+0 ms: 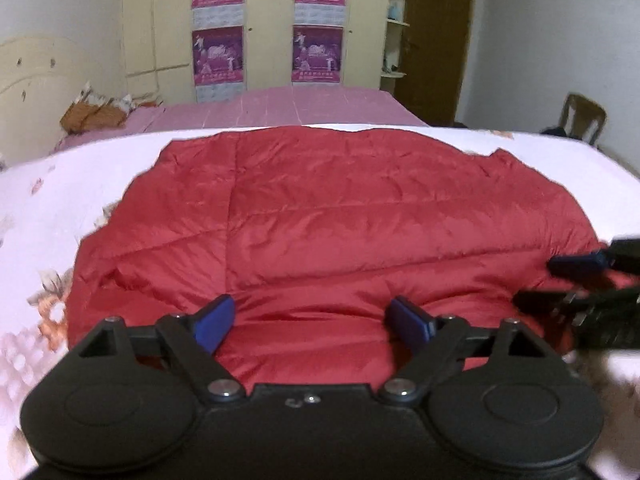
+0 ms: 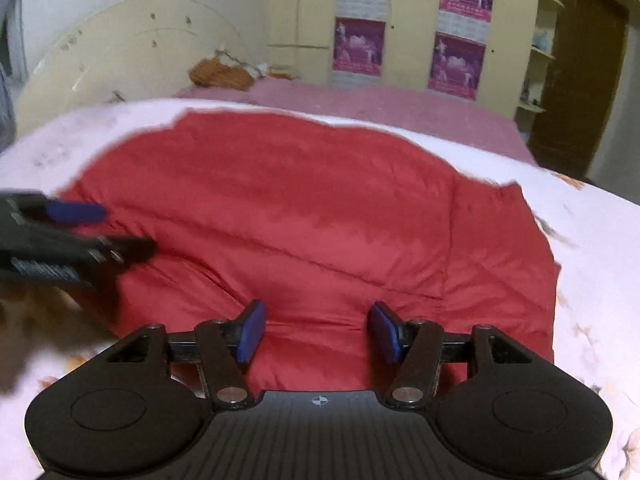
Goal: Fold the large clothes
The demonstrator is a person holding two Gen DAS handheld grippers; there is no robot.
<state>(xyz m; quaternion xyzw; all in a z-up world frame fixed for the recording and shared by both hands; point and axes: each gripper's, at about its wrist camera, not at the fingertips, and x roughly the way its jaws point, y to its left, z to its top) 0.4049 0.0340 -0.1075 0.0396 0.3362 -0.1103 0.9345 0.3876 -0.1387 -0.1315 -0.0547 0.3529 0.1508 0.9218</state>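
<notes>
A red quilted jacket (image 1: 320,216) lies spread flat on a white flower-print sheet (image 1: 80,184). My left gripper (image 1: 312,322) hovers over the jacket's near edge, its blue pads (image 1: 214,322) wide apart and pinching nothing. In the right wrist view the same jacket (image 2: 320,208) fills the middle. My right gripper (image 2: 316,332) stands open over the near hem, with only puffed fabric showing beyond its pads. Each gripper shows in the other's view: the right gripper (image 1: 536,283) at the jacket's right side, the left gripper (image 2: 126,230) at its left side, both blurred.
Behind the white sheet lies a pink bed cover (image 1: 300,108) with an orange bundle (image 1: 92,116) at its head by a cream headboard (image 2: 120,52). Cream wardrobes with purple posters (image 1: 218,54) line the back wall. A brown door (image 1: 436,40) and a wooden chair (image 1: 582,118) are at the right.
</notes>
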